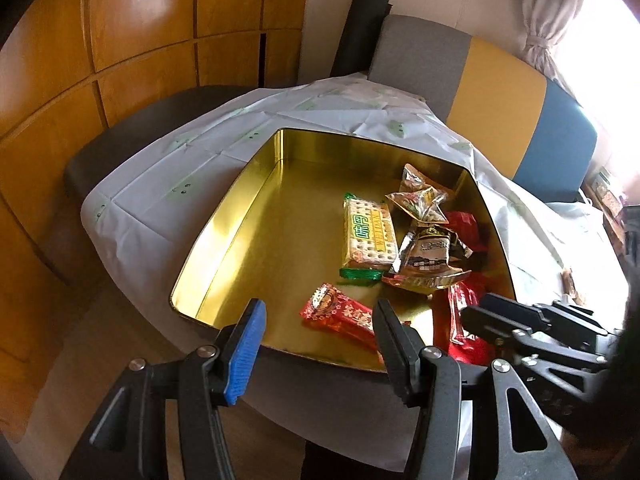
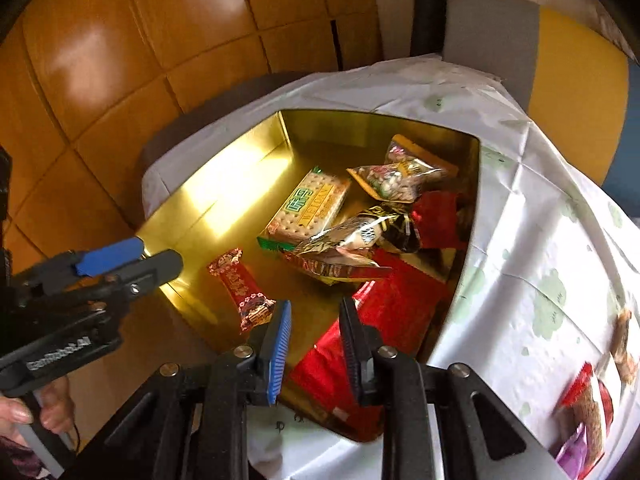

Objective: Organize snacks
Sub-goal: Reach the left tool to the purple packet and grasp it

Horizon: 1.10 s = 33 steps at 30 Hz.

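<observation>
Both grippers hover at the near edge of the gold tin [image 1: 224,216]. The left gripper [image 1: 320,320] gapes empty above a red snack [image 1: 340,318]. The right gripper [image 2: 316,320] stands parted, gripping nothing, over a red packet [image 2: 396,308].

The tin's [image 1: 224,216] floor lies bare toward 9 and 10 o'clock, giving open passage along the left wall. Toward 2 o'clock snacks pile up: the cracker pack [image 1: 368,236], foil packets [image 1: 428,252] and red wrappers [image 2: 384,308] block the right side. A red bar [image 1: 340,316] lies near 6 o'clock. More snacks, blurred, sit on the cloth [image 2: 540,220] at 4 o'clock.
</observation>
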### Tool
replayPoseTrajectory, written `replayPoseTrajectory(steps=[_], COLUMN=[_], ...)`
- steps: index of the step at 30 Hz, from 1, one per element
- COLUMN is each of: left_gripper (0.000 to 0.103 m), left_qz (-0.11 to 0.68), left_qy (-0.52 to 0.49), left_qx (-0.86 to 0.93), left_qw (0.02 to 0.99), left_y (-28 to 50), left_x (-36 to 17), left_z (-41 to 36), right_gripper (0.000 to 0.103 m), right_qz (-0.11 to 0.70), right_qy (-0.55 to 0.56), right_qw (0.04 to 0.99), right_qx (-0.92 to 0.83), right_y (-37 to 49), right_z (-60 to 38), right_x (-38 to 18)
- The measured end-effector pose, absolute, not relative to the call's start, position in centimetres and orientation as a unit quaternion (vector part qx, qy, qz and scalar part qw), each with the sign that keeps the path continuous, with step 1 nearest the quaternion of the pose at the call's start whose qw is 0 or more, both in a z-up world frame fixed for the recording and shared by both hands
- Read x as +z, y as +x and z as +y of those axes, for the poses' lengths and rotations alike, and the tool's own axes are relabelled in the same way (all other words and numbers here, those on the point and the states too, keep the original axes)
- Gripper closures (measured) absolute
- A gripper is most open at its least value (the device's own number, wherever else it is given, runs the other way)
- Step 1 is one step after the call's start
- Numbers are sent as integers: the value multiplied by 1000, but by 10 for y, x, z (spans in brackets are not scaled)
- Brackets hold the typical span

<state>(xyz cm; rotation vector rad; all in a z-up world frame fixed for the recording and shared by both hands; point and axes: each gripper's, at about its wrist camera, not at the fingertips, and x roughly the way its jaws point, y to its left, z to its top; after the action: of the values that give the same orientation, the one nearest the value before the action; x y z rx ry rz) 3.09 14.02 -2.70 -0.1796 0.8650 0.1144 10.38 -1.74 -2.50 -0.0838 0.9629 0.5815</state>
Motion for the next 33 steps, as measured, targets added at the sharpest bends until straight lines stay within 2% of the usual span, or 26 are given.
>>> replayPoseTrajectory(steps=[15,33], left_gripper=[47,47], left_qz=[408,413], left_qy=[-52,6], left_qx=[23,-49], left_qw=[911,910], left_y=[22,18], left_x=[-17,-13], left_z=[112,60], right_gripper=[71,70], right_qz=[431,398], right_qy=[43,71], right_qw=[876,914], right_qx=[210,41], right_y=[85,79], right_z=[-93,-266], right_x=[-3,48])
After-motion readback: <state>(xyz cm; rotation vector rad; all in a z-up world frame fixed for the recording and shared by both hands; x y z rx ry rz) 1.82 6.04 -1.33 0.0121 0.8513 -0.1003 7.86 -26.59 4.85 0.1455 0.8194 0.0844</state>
